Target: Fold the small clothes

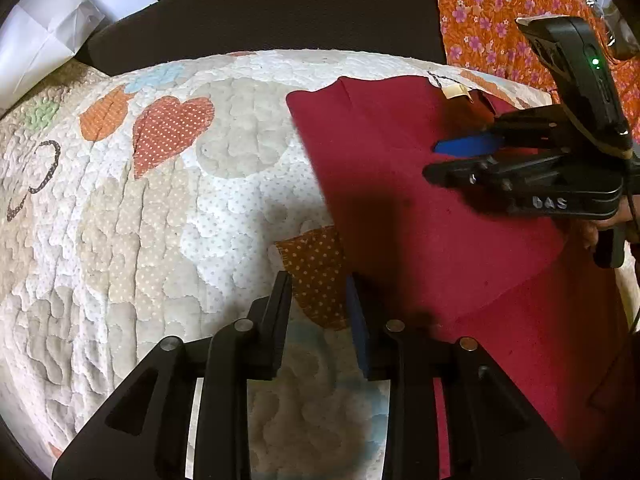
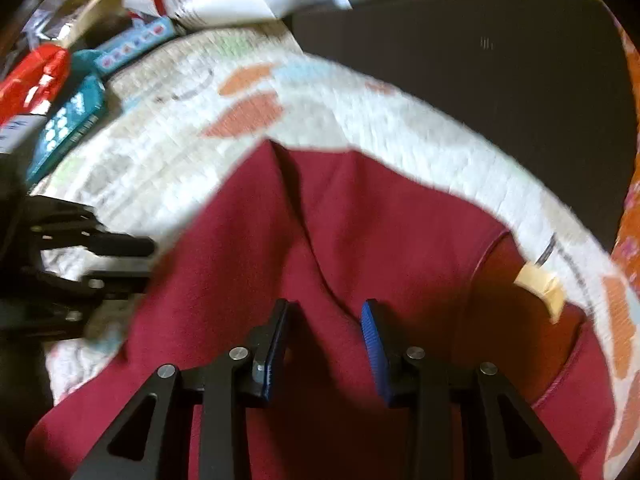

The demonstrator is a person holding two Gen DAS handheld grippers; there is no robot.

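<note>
A dark red garment (image 1: 400, 184) lies folded on a quilted white bedcover (image 1: 160, 220), its tan neck label (image 1: 458, 90) at the far edge. My left gripper (image 1: 320, 280) is open and empty, just off the garment's left edge over the quilt. My right gripper (image 1: 434, 156) shows at the right of the left wrist view, hovering over the garment. In the blurred right wrist view the right gripper (image 2: 326, 306) is open and empty above the garment (image 2: 360, 220), with the label (image 2: 540, 282) to its right. The left gripper (image 2: 120, 260) shows at the left there.
A dark cushion (image 1: 280, 12) lies beyond the quilt. An orange floral cloth (image 1: 500, 8) is at the far right. White paper bags (image 1: 48, 32) sit at the far left. Teal and red packets (image 2: 60, 112) lie off the quilt's left side.
</note>
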